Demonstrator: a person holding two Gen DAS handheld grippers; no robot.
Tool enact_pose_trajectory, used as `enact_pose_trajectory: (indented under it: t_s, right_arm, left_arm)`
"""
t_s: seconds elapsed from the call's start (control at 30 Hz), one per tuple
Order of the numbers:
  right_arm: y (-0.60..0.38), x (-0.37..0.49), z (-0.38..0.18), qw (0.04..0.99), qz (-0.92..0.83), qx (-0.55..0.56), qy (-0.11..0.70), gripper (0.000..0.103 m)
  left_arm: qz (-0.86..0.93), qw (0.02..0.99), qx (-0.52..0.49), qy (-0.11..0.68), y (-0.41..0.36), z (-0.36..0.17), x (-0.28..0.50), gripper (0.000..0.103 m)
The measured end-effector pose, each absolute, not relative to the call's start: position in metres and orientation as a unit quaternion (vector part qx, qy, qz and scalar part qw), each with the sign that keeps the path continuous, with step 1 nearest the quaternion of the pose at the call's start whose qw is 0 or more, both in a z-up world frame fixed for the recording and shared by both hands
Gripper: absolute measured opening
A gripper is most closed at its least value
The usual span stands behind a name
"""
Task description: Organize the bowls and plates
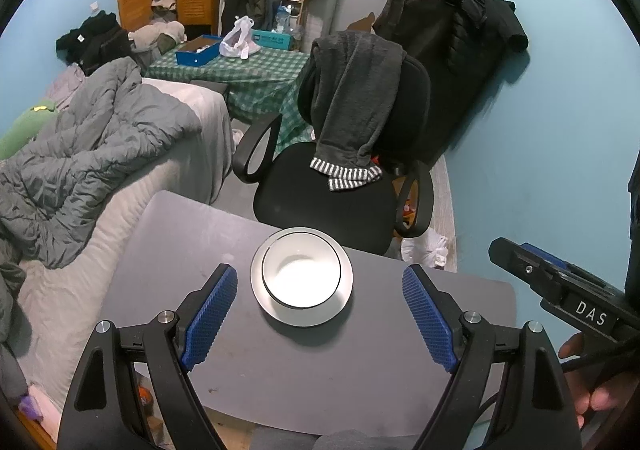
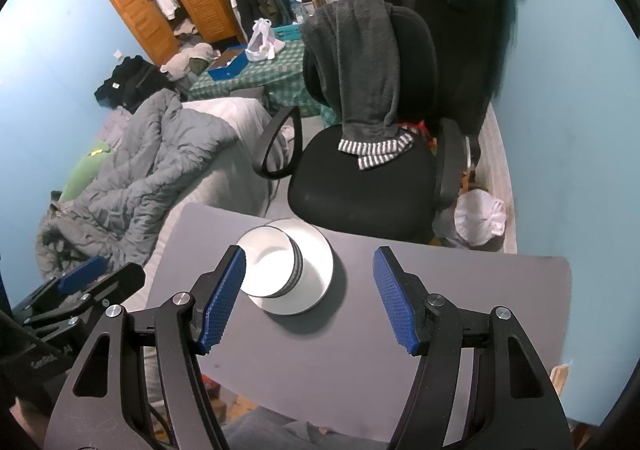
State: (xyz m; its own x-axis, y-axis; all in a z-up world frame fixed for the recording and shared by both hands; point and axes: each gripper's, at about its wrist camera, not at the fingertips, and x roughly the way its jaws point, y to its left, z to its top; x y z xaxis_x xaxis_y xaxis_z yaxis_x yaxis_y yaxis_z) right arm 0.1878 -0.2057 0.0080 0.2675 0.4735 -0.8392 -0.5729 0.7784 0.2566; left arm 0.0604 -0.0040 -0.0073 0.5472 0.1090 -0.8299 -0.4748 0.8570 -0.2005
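A white bowl (image 1: 301, 275) with a dark rim stands inside a white plate (image 1: 344, 300) on the small grey table (image 1: 320, 366). From the right wrist view the bowl (image 2: 268, 264) looks like a stack of nested bowls on the plate (image 2: 316, 270). My left gripper (image 1: 320, 316) hovers open over the table, its blue pads on either side of the plate and apart from it. The right gripper (image 2: 310, 300) is open too, just in front of the plate, with nothing between its pads. Each gripper shows at the edge of the other's view: the right gripper (image 1: 560, 290) and the left gripper (image 2: 80, 286).
Behind the table stands a black office chair (image 1: 332, 186) with a grey garment draped over its back. A bed with a grey duvet (image 1: 92, 154) runs along the left. The blue wall (image 1: 540, 170) closes off the right side. A hand (image 1: 592, 382) holds the right gripper.
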Motion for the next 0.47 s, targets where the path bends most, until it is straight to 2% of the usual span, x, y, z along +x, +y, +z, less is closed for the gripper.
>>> enact_pose_trajectory:
  t_s: [0.47]
  right_arm:
    - [-0.2049,0.1893,0.0074,0.794,0.328,-0.048,0.509,0.065]
  left_arm:
    - [0.169,0.855,-0.206,0.444,-0.0010,-0.0090,0.0621,0.086]
